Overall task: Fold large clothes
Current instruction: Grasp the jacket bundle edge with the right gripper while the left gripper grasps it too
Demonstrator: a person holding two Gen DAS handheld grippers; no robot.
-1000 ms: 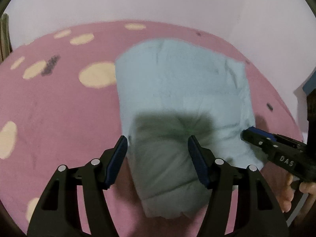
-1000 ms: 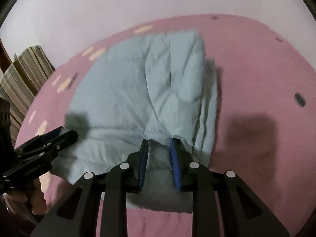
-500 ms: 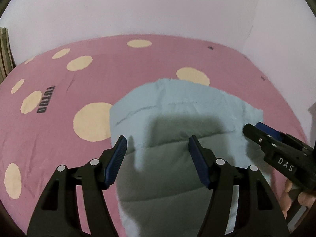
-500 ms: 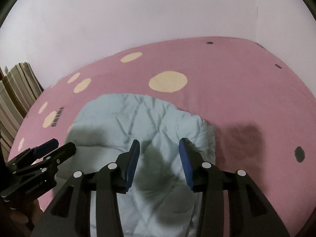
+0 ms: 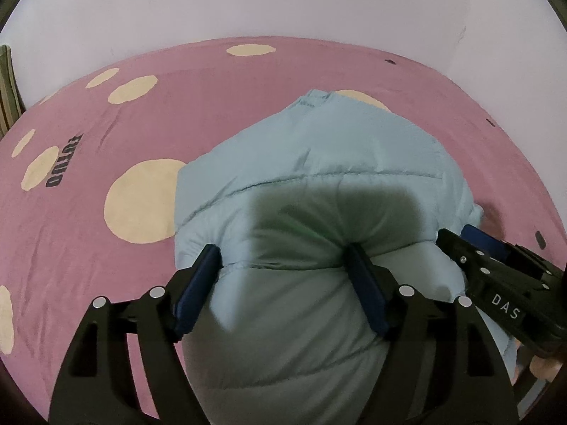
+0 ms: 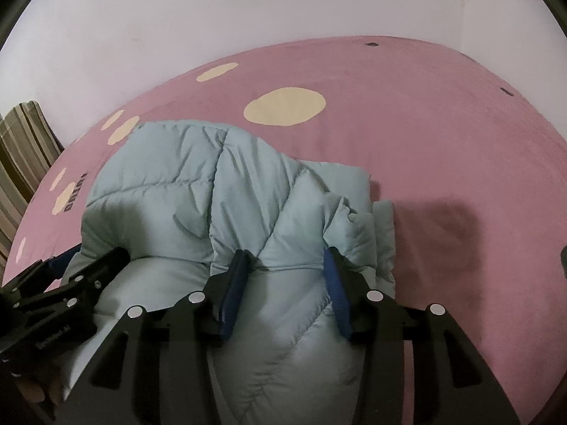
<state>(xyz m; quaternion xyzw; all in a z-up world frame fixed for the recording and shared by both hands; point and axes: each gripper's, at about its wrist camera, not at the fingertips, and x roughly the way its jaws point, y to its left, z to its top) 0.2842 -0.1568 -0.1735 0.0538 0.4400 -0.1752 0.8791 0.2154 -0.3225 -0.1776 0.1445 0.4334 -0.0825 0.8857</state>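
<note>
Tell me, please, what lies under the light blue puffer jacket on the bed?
The puffer jacket lies on a pink bedsheet with cream dots; one cream dot pokes out from under its far edge. Whatever else lies beneath is covered.

The pale blue quilted puffer jacket (image 5: 319, 191) lies bunched in a thick, puffy heap on the pink bed cover (image 5: 212, 81) with its cream dots. Stitched seams cross its padded panels, and one layer is folded over another, leaving a flatter edge showing along the right side of the heap (image 6: 358, 184). Its far end partly overlaps one cream dot; another dot sits just left of it.
</note>
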